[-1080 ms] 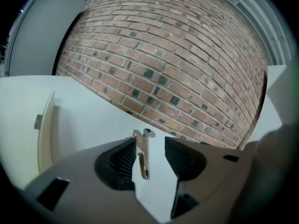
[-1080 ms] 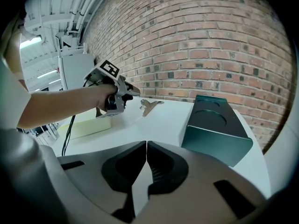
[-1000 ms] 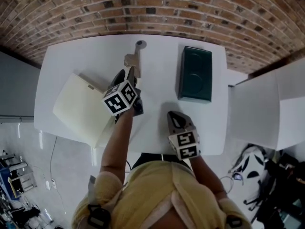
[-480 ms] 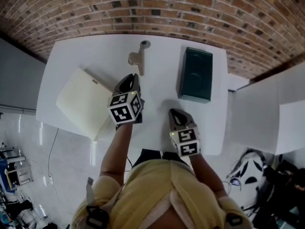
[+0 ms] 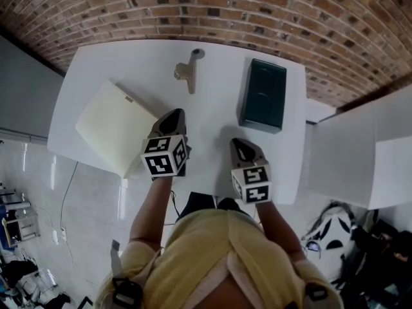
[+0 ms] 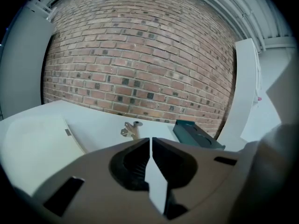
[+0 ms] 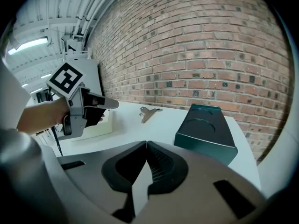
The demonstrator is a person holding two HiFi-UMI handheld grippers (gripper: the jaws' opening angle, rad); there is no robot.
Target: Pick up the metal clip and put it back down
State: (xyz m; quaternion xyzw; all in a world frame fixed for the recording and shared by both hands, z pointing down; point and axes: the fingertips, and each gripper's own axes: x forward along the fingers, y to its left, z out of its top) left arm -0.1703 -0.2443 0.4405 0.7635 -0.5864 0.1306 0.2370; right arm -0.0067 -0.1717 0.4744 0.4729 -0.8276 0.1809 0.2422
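The metal clip (image 5: 187, 71) lies on the white table (image 5: 129, 69) near its far edge, also seen in the left gripper view (image 6: 130, 129) and the right gripper view (image 7: 148, 112). My left gripper (image 5: 174, 115) is well short of the clip, nearer the table's front; its jaws have just been closing with nothing between them and now stand shut. In its own view the left gripper (image 6: 151, 140) shows jaw tips that meet. My right gripper (image 5: 239, 145) is shut and empty near the front edge; the right gripper (image 7: 145, 145) shows closed jaws too.
A dark green box (image 5: 263, 95) stands at the back right of the table. A cream pad (image 5: 114, 124) lies at the left, overhanging the table edge. A brick wall (image 5: 212, 11) runs behind the table. A white cabinet (image 5: 360, 153) stands to the right.
My left gripper let go of the clip, drew back toward the table's front and closed its jaws. The clip stays on the table. The right gripper has kept still.
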